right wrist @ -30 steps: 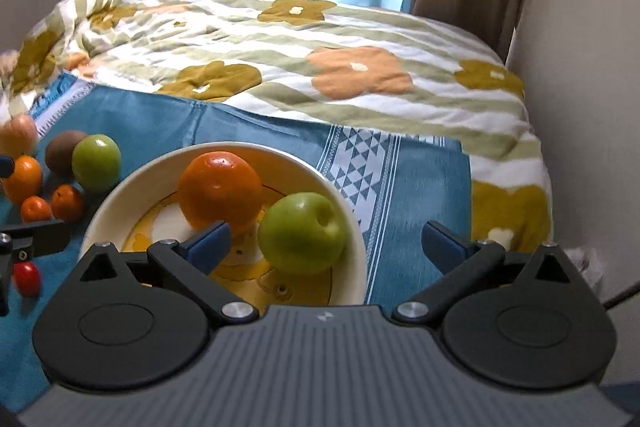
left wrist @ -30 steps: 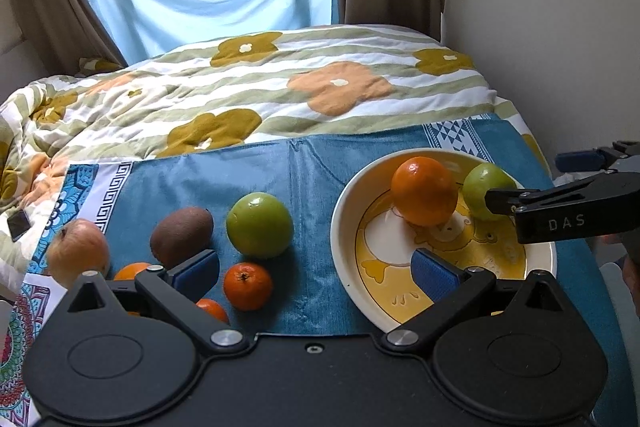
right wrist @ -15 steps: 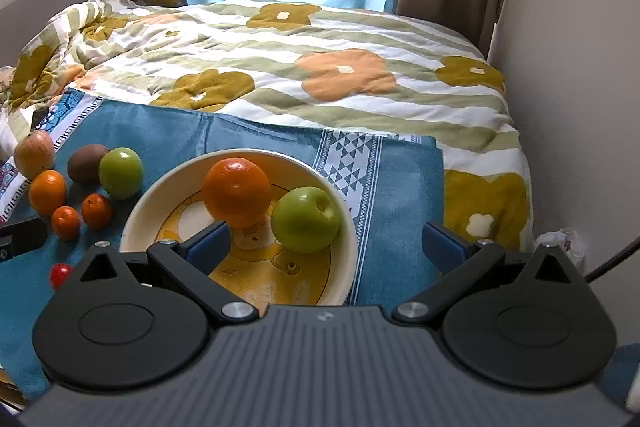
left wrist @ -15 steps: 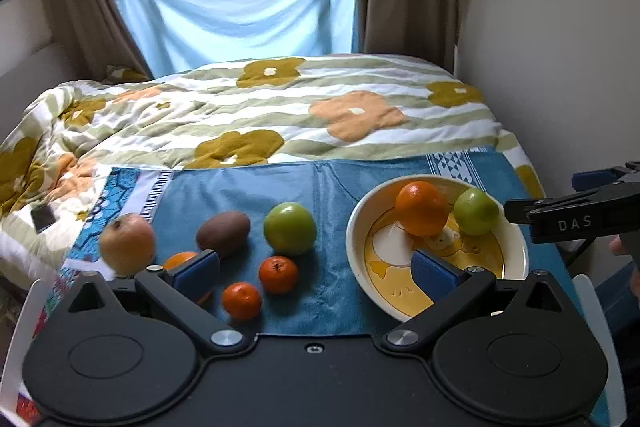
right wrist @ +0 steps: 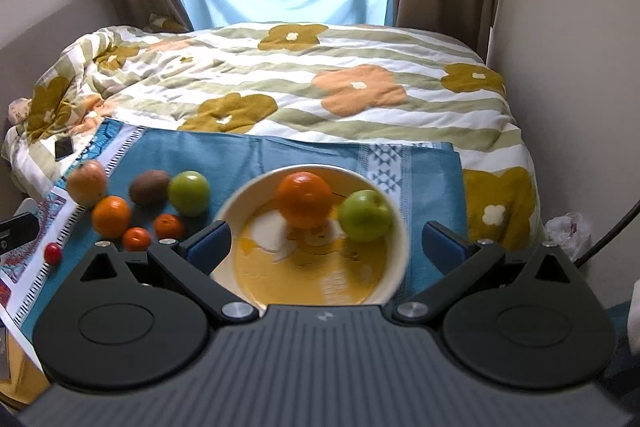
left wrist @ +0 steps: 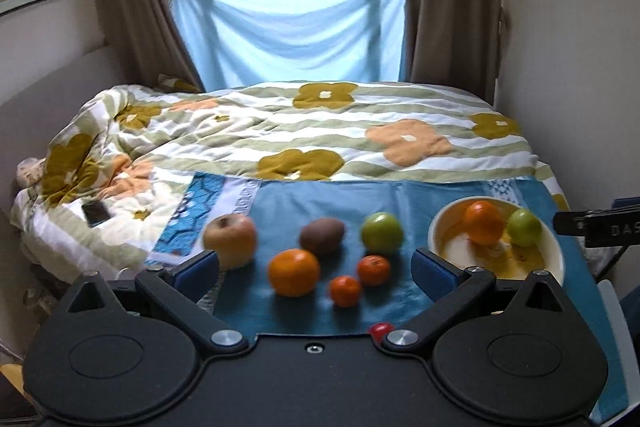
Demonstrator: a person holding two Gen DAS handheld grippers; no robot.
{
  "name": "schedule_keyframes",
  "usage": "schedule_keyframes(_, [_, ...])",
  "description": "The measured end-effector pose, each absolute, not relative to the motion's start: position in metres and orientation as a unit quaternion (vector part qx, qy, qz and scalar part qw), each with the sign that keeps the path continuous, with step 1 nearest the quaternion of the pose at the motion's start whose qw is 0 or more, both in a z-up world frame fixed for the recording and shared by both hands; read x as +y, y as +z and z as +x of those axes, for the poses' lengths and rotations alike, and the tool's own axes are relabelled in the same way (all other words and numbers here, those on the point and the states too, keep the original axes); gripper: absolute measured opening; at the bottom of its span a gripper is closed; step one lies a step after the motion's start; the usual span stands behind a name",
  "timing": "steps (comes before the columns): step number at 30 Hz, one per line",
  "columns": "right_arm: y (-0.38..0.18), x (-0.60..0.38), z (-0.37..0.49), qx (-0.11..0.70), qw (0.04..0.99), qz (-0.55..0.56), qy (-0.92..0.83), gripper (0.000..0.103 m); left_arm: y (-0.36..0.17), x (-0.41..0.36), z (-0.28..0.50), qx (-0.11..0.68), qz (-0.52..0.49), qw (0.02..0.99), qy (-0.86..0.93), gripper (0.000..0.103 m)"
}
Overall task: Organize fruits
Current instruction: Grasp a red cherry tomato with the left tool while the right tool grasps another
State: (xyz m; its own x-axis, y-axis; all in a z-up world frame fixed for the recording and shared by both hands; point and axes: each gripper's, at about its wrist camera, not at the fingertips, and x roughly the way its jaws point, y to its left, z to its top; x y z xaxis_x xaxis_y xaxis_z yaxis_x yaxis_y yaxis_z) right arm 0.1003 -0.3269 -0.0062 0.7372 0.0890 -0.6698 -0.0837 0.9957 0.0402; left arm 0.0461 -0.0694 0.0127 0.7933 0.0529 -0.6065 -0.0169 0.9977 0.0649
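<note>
With an orange (right wrist: 305,200) and a green apple (right wrist: 366,215) already in the bowl (right wrist: 394,269), both the left gripper (left wrist: 316,269) and the right gripper (right wrist: 326,241) hang wide and empty (no fruit between either's fingers), so the next move is probably a pick among the loose fruit left of the bowl, perhaps the second green apple (left wrist: 381,233).

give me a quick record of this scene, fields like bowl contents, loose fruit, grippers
bowl: holds an orange and a green apple
loose fruit on blue cloth: pale apple, kiwi, second green apple, large orange, two small mandarins, small red fruit
left gripper: open, empty, above the loose fruit
right gripper: open, empty, over the bowl
off the cloth: phone on the quilt
</note>
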Motion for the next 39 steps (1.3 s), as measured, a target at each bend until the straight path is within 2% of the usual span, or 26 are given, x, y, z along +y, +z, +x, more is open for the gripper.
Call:
schedule_keyframes(14, [-0.037,-0.231,0.062,0.387,0.920,0.061,0.011,0.103,-0.028,0.019,0.037,0.353,0.066,0.933,-0.016,0.103])
schedule_keyframes(23, [-0.081,-0.185,0.054,0.395,0.916,0.068,-0.025,0.103,-0.078,0.059,0.056,0.381,0.083,0.919,-0.054,0.096])
schedule_keyframes(28, [-0.105,-0.167,0.056,0.398,0.914,0.065,-0.039,0.103,-0.106,0.068,0.073,0.400,0.096,0.908,-0.074,0.075])
schedule_keyframes(34, [-0.121,-0.145,0.060,0.401,0.915,0.045,-0.027,0.103,-0.125,0.070,0.081,0.403,0.101,0.905,-0.085,0.066])
schedule_keyframes(38, [-0.128,-0.137,0.066,0.410,0.912,0.033,-0.013,0.100,-0.128,0.070,0.086,0.393,0.105,0.910,-0.080,0.065])
schedule_keyframes(39, [-0.130,-0.135,0.068,0.410,0.911,0.031,-0.009,0.099,-0.129,0.069,0.087,0.395,0.107,0.909,-0.079,0.061])
